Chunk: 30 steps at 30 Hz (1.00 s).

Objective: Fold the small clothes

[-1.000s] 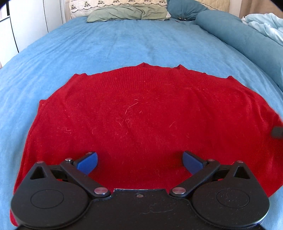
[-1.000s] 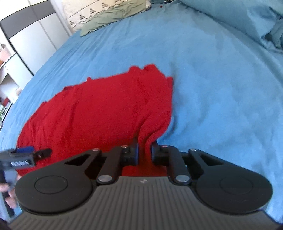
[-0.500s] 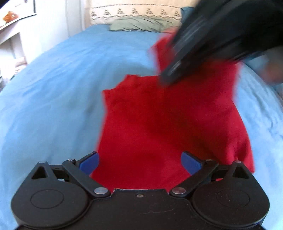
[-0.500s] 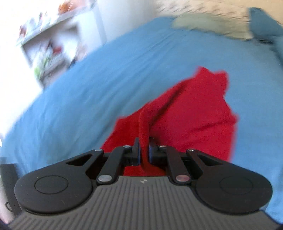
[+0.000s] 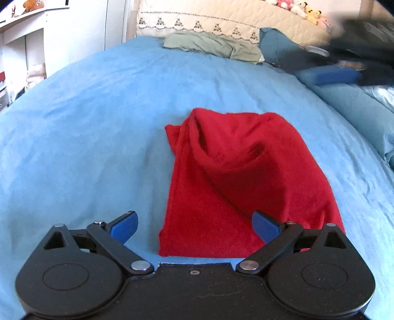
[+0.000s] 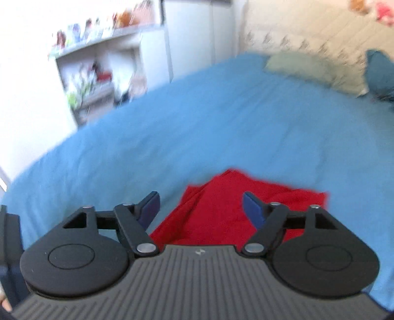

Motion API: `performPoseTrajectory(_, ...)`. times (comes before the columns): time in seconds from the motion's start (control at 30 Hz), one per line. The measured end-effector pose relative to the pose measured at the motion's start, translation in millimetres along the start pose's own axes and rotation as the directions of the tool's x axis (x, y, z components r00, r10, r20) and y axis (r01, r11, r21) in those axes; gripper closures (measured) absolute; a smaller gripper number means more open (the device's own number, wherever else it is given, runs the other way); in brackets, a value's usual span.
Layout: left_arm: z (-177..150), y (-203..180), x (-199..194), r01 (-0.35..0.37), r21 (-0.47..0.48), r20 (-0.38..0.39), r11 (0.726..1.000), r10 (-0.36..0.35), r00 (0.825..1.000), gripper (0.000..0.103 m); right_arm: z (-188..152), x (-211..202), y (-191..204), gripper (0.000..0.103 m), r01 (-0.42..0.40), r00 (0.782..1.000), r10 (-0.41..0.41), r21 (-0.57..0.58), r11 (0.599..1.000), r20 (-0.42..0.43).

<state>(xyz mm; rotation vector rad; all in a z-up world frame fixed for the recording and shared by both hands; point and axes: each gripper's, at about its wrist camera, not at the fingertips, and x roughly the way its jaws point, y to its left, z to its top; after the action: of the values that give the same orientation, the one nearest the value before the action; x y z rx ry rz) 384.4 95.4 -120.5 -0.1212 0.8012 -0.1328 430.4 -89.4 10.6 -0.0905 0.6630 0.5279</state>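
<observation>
A red knit garment lies folded over on itself on the blue bedspread, with loose creases in its top layer. My left gripper is open and empty, just short of the garment's near edge. My right gripper is open and empty above the garment, whose far corner shows beyond the fingers. The right gripper also shows blurred in the left wrist view at the upper right.
A green pillow and a teal pillow lie at the head of the bed against a cream quilted headboard. A rolled light blue duvet runs along the right side. White shelves stand left of the bed.
My right gripper carried the garment's right side over to the left, then opened and let go. The garment now lies folded in half. My left gripper stayed open.
</observation>
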Motion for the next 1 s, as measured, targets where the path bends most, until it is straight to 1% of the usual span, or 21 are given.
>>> performPoseTrajectory(0.07,1,5,-2,-0.009,-0.008,0.003,1.000,0.009,1.000,0.002,-21,-15,-15,0.008,-0.001,1.000,0.000,0.036,0.999,0.015)
performPoseTrajectory(0.1,2,7,-2,-0.009,-0.015,-0.006,1.000,0.009,1.000,0.002,-34,-15,-17,0.008,0.000,1.000,0.000,0.049,0.999,0.002)
performPoseTrajectory(0.17,5,12,-2,-0.003,-0.038,-0.006,0.999,0.003,1.000,0.002,-62,-3,-16,0.012,0.019,0.998,-0.016,0.050,0.999,-0.053)
performPoseTrajectory(0.23,8,23,-6,0.026,-0.063,-0.010,0.998,-0.027,1.000,0.002,-83,11,-14,0.019,0.050,0.996,-0.045,0.064,0.997,-0.081)
performPoseTrajectory(0.3,13,33,-15,0.052,-0.072,0.000,0.996,-0.052,0.999,0.002,-94,23,-11,0.019,0.087,0.995,-0.080,0.103,0.991,-0.065)
performPoseTrajectory(0.37,15,40,-25,0.040,-0.077,0.021,0.996,-0.038,0.999,0.002,-98,37,-4,0.019,0.130,0.991,-0.126,0.118,0.984,-0.042)
performPoseTrajectory(0.43,17,47,-29,0.018,-0.086,0.034,0.996,-0.016,0.999,0.002,-97,53,5,0.019,0.136,0.990,-0.132,0.112,0.984,-0.041)
performPoseTrajectory(0.5,18,54,-31,0.001,-0.104,0.040,0.995,0.003,0.999,0.002,-100,72,22,0.019,0.124,0.991,-0.118,0.076,0.989,-0.070)
performPoseTrajectory(0.57,19,59,-27,-0.007,-0.120,0.033,0.993,0.011,0.999,0.002,-110,88,49,0.019,0.118,0.989,-0.119,-0.020,0.993,-0.091)
performPoseTrajectory(0.6,19,60,-25,-0.013,-0.125,0.030,0.992,0.017,0.999,0.002,-116,93,63,0.017,0.128,0.987,-0.136,-0.089,0.988,-0.089)
performPoseTrajectory(0.63,19,60,-25,-0.016,-0.122,0.030,0.992,0.020,0.999,0.002,-122,96,77,0.017,0.157,0.983,-0.170,-0.164,0.974,-0.066)
performPoseTrajectory(0.67,19,59,-25,-0.018,-0.115,0.030,0.993,0.022,0.999,0.002,-126,97,85,0.017,0.178,0.980,-0.192,-0.212,0.961,-0.046)
performPoseTrajectory(0.7,19,56,-24,-0.023,-0.105,0.030,0.994,0.027,0.999,0.002,-128,96,89,0.019,0.189,0.979,-0.202,-0.233,0.954,-0.032)
performPoseTrajectory(0.73,18,53,-24,-0.027,-0.093,0.031,0.995,0.030,0.999,0.002,-127,93,87,0.019,0.187,0.980,-0.198,-0.225,0.956,-0.028)
performPoseTrajectory(0.8,17,49,-23,-0.018,-0.069,0.027,0.997,0.020,0.999,0.002,-121,77,76,0.019,0.174,0.984,-0.179,-0.166,0.971,-0.015)
performPoseTrajectory(0.83,16,45,-22,-0.012,-0.056,0.026,0.998,0.013,1.000,0.002,-119,66,68,0.018,0.183,0.983,-0.185,-0.140,0.973,-0.004)
performPoseTrajectory(0.93,13,31,-13,-0.009,-0.010,0.012,1.000,0.009,1.000,0.002,-124,29,40,0.015,0.239,0.971,-0.238,-0.064,0.969,0.014)
performPoseTrajectory(1.0,9,23,-6,-0.020,0.013,0.001,1.000,0.020,1.000,0.002,-138,6,18,0.015,0.265,0.964,-0.265,-0.012,0.964,0.003)
